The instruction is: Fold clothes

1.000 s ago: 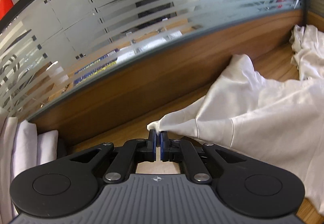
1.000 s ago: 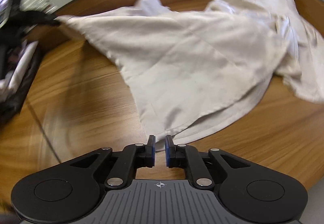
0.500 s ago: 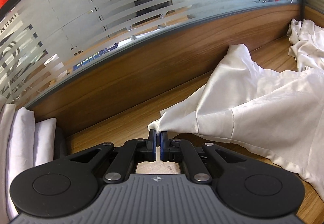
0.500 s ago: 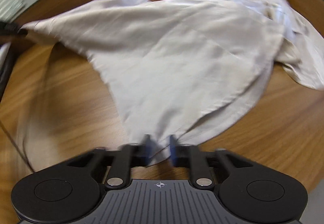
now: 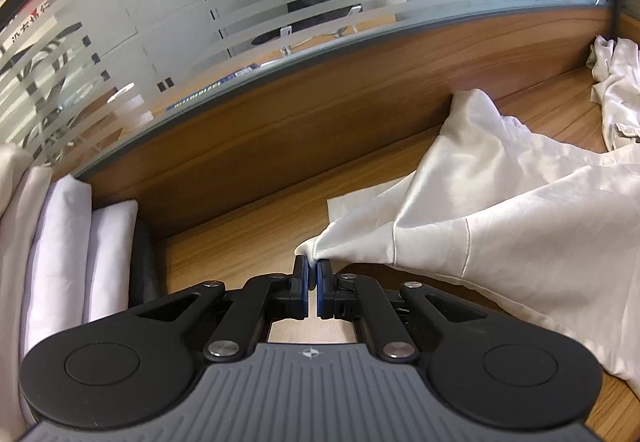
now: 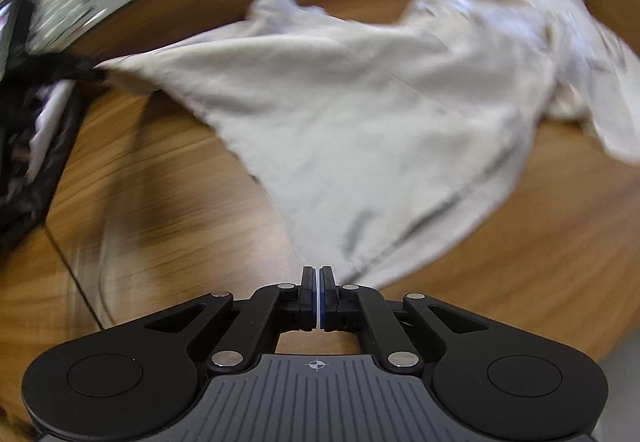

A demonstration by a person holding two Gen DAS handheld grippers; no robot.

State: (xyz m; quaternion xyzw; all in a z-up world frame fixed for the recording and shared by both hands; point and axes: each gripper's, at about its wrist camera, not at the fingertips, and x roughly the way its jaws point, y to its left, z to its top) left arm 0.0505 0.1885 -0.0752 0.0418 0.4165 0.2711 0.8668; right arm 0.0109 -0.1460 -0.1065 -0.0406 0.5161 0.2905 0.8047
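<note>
White cloth of the garment now sits pinched in my right claw, which was apart a second ago and has clamped on the hem. My left claw stays clamped on a corner, so I judge both ends ready to spread over the table.

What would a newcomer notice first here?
The white garment sprawled over the wooden table, stretched between both claws. The left claw pinches one corner; the right claw is shut on the near hem. Folded white cloths are stacked at the left.
</note>
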